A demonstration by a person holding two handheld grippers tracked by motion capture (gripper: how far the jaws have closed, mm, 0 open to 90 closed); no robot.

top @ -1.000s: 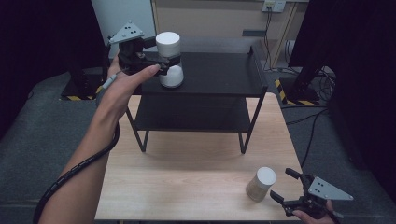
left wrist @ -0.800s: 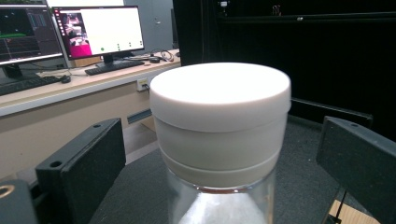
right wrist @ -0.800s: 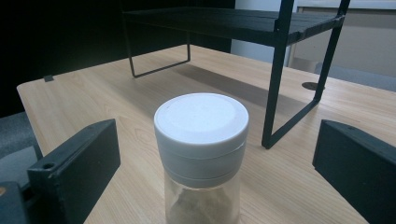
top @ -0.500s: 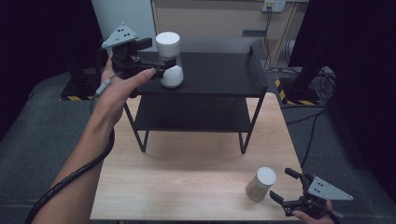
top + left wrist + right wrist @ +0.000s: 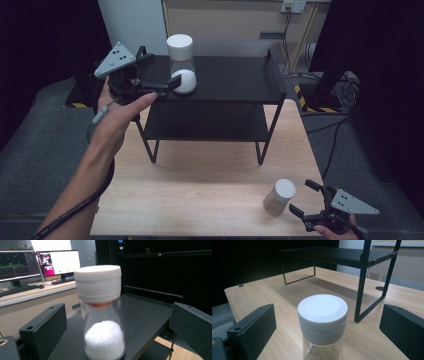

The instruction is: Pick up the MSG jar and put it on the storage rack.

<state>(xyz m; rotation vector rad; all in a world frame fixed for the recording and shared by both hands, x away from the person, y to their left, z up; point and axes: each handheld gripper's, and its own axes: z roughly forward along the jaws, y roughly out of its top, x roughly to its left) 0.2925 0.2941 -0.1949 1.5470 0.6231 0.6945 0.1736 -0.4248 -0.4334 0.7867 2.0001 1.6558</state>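
Note:
A clear jar (image 5: 181, 64) with a white lid and white powder stands upright on the top of a black two-level shelf (image 5: 235, 75). My left gripper (image 5: 159, 68) hovers just left of it, jaws open and apart from the glass. In the left gripper view the powder jar (image 5: 102, 322) rises between the spread jaws of the left gripper (image 5: 117, 327). A second white-lidded jar (image 5: 278, 197) with brownish contents stands on the wooden table (image 5: 200, 185) at front right. My right gripper (image 5: 299, 197) is open beside it. In the right gripper view this brownish jar (image 5: 322, 315) sits between the right gripper's (image 5: 328, 332) jaws, untouched.
The shelf's lower level (image 5: 210, 122) is bare, and its thin legs (image 5: 362, 290) stand on the table. A raised rim (image 5: 152, 293) runs along the shelf top's far edge. Monitors (image 5: 57, 262) stand on a desk behind. Cables (image 5: 345, 95) lie on the floor at right.
My left gripper has drawn back leftward from the powder jar, which stays standing on the shelf top. The right gripper and its jar have not moved.

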